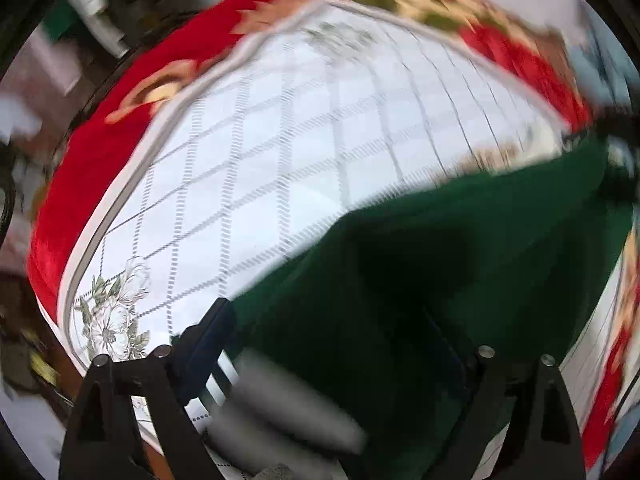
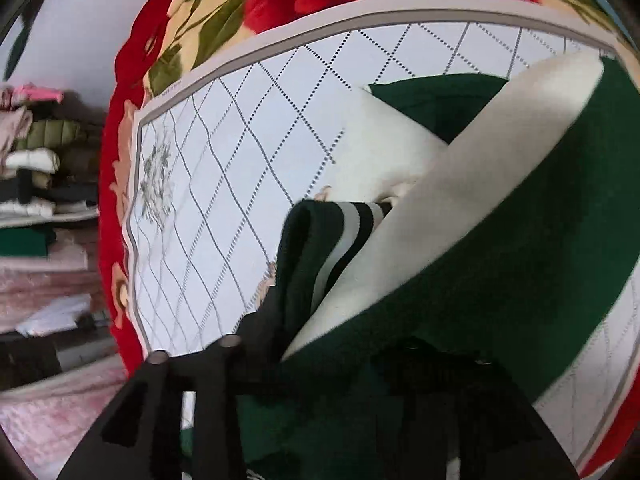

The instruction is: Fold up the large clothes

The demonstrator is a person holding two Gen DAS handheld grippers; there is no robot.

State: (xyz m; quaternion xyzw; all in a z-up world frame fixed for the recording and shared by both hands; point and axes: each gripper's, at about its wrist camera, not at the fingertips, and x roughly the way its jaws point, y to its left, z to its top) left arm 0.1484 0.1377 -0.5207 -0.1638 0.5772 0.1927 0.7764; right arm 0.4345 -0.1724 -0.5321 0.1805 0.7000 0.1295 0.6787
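Only the right wrist view shows the shelves of folded laundry (image 2: 40,168) and the jacket's (image 2: 520,248) cream lining and striped cuff. There the right claw (image 2: 332,364) looks clamped on green cloth. The left claw (image 1: 336,344) stands wide, jacket (image 1: 460,264) between its fingers, over a quilted white mat (image 1: 280,152) on a red floral blanket (image 1: 100,152)

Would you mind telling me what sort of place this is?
Probably a bedroom: a red flowered blanket under a white quilted mat, with stacked folded bedding alongside.
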